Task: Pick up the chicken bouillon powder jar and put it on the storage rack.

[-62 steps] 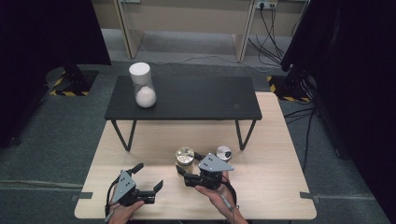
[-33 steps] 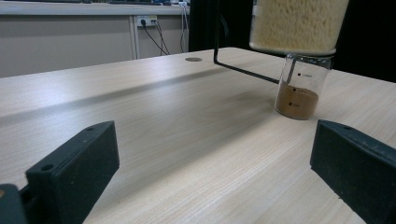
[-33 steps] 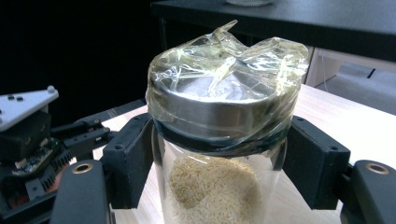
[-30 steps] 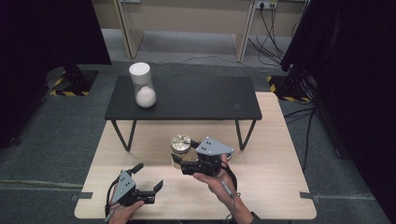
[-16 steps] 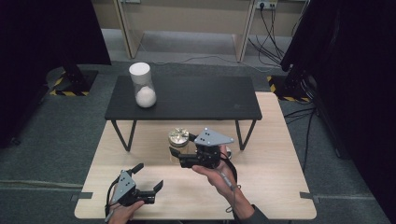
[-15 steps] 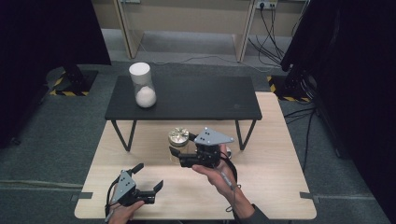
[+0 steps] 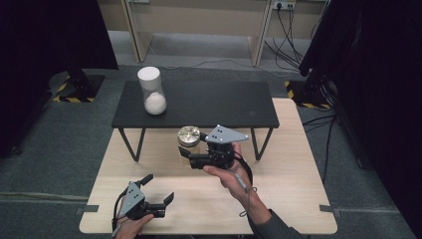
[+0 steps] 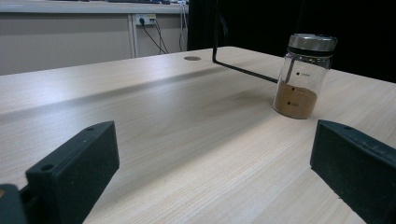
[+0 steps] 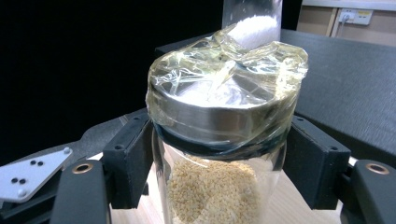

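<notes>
The right gripper (image 9: 219,172) fingers (image 9: 128,158) clamp a clear glass jar of pale yellow grains (image 9: 219,186), its steel lid film-wrapped. The left gripper (image 7: 149,196) fingers (image 8: 74,177) stand wide apart, holding nothing, over the light wood counter (image 8: 187,121).

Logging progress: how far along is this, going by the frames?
Apparently done: one jar of white powder stands on the black shelf. In hand: the right tool is shut on a grain jar. Left: the brown-powder jar waits on the table; the left tool is open.
</notes>
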`<state>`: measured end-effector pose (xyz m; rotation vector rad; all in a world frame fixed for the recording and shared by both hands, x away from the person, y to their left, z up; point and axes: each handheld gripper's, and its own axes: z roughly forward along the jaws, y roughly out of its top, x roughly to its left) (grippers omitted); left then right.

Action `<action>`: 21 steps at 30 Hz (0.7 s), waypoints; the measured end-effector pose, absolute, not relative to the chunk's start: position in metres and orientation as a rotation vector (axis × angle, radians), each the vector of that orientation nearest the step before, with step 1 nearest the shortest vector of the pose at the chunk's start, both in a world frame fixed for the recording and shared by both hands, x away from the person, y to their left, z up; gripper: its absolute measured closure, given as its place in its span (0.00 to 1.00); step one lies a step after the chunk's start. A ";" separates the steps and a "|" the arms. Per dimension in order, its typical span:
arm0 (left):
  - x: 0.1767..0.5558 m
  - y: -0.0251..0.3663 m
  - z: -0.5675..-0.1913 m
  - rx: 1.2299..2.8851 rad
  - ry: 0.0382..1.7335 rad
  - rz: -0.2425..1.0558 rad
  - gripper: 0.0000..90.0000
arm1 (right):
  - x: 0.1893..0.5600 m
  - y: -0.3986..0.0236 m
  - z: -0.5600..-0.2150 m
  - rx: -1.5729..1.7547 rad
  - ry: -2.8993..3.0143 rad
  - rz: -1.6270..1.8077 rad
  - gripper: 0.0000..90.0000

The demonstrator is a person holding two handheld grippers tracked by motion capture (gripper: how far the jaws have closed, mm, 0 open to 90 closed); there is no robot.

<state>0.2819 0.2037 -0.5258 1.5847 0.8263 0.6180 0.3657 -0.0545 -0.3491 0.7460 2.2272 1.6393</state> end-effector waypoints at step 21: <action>0.282 0.204 -0.526 1.581 0.827 0.616 0.01 | 0.383 -0.045 -0.317 0.749 2.225 1.619 0.34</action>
